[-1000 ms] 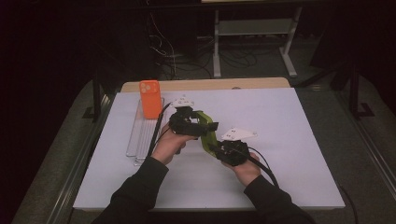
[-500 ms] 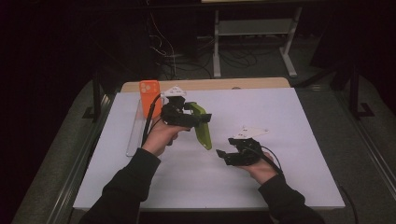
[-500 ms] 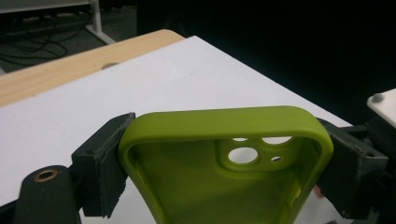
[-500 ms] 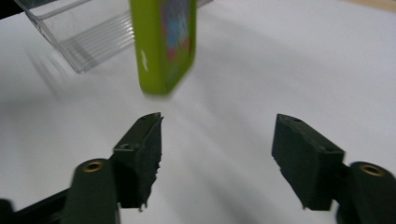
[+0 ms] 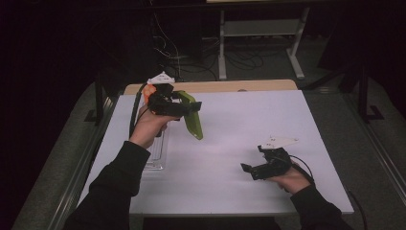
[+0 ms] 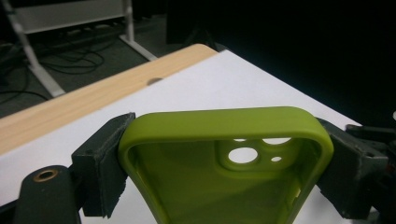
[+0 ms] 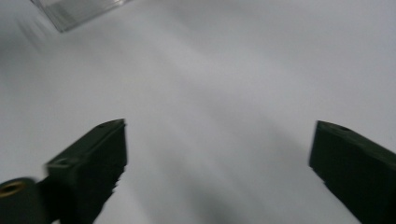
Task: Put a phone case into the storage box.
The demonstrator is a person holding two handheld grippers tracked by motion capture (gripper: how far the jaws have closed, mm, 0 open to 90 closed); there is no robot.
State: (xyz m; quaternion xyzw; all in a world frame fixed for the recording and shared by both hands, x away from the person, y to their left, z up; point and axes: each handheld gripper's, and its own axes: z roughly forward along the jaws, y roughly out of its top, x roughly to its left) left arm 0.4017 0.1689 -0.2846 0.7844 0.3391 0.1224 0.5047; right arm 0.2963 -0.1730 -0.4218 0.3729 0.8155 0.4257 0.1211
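Observation:
A lime-green phone case hangs above the white table top at the back left. My left gripper is shut on its upper end. In the left gripper view the case sits hollow side up, camera cut-out showing, with both pads pressed on its sides around my left gripper's middle. My right gripper is low over the table at the front right. Its jaws have just been opening and now stand wide apart, with nothing between them.
A clear plastic tray lies along the table's left side, below the left hand; its corner shows in the right gripper view. An orange block peeks out behind the left gripper. A wooden strip runs along the far edge.
The right gripper let go of the case's lower end, opened wide and drew away to the front right. The left gripper lifted the case up and toward the back left.

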